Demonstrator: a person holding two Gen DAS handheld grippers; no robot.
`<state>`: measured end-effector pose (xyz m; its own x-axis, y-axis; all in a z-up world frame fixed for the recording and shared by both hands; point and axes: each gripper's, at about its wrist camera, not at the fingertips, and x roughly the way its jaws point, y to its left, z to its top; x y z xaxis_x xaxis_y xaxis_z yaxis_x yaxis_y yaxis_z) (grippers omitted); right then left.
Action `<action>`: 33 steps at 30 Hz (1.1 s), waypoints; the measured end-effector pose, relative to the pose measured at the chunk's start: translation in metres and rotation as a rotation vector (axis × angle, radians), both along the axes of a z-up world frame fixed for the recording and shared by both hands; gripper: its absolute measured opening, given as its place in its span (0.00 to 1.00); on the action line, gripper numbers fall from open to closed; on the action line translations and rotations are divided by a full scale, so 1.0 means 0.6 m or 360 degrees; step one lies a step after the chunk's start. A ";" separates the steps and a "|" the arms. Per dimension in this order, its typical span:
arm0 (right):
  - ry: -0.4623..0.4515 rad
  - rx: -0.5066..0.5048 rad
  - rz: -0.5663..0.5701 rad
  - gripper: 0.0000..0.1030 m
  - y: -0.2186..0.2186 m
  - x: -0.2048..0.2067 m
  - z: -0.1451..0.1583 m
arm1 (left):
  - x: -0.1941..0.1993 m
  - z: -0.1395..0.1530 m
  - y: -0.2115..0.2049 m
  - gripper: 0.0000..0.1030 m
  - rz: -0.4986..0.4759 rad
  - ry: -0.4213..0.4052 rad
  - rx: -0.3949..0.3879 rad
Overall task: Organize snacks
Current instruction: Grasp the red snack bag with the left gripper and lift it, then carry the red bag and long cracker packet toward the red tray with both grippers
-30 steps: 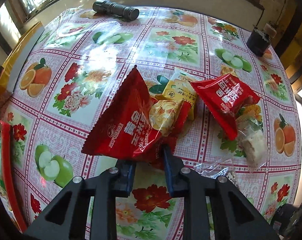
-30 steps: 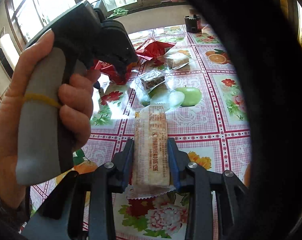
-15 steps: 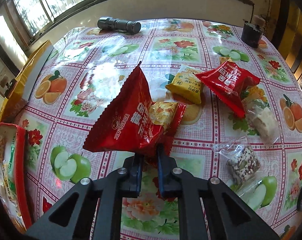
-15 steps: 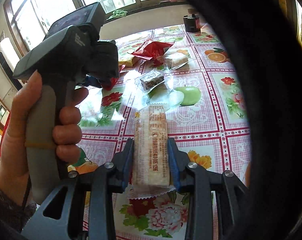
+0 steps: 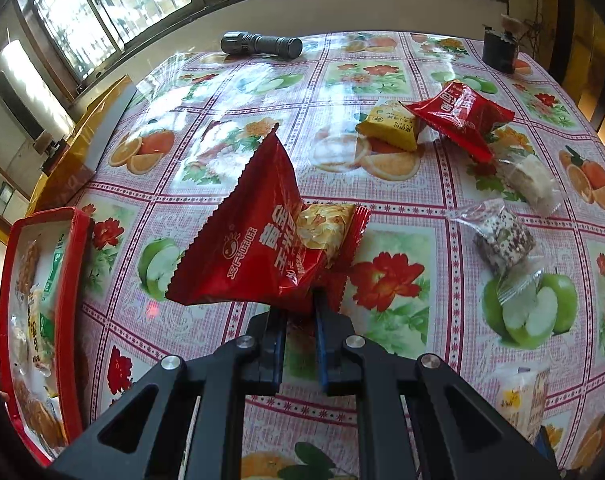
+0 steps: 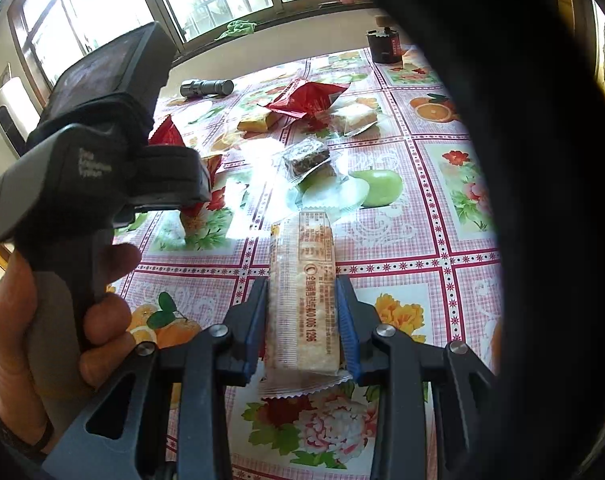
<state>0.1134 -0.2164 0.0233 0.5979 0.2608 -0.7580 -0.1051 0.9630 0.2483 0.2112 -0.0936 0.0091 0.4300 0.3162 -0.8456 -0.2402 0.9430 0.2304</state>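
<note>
My left gripper (image 5: pixel 300 312) is shut on the crimped end of a red snack packet (image 5: pixel 262 244) and holds it above the flowered tablecloth (image 5: pixel 398 288). A red tray (image 5: pixel 68 280) with several wrapped snacks sits at the left edge. My right gripper (image 6: pixel 302 292) is shut on a long beige wrapped bar (image 6: pixel 304 300) held lengthwise between its fingers. On the table lie a yellow packet (image 5: pixel 390 124), a second red packet (image 5: pixel 458 114), a pale bar in clear wrap (image 5: pixel 530 178) and a dark grain bar in clear wrap (image 5: pixel 502 238).
A black flashlight (image 5: pixel 260 45) lies at the far edge of the table and a dark jar (image 5: pixel 498 50) stands at the far right. A yellow box (image 5: pixel 82 148) sits left of the table. A dark blurred shape (image 6: pixel 542 200) blocks the right of the right wrist view.
My left gripper has closed fully on the red packet, lifted it and pulled back toward the left, bringing the red tray into view. My right gripper holds still with its bar.
</note>
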 end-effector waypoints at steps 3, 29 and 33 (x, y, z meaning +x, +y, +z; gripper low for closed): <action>0.0000 -0.0003 -0.0002 0.34 0.001 -0.001 0.000 | -0.020 -0.001 -0.002 0.11 -0.0034 -0.0009 0.0037; 0.0008 -0.0015 0.0031 0.34 0.011 -0.011 0.002 | -0.119 -0.002 0.019 0.11 -0.0186 -0.0035 0.0127; 0.0009 -0.0015 0.0034 0.34 0.013 -0.013 0.002 | -0.125 -0.003 0.024 0.11 -0.0184 -0.0041 0.0142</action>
<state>0.1055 -0.2087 0.0246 0.5877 0.2662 -0.7640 -0.1244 0.9628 0.2398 0.1363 -0.0789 0.0075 0.4890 0.3366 -0.8047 -0.1380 0.9408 0.3097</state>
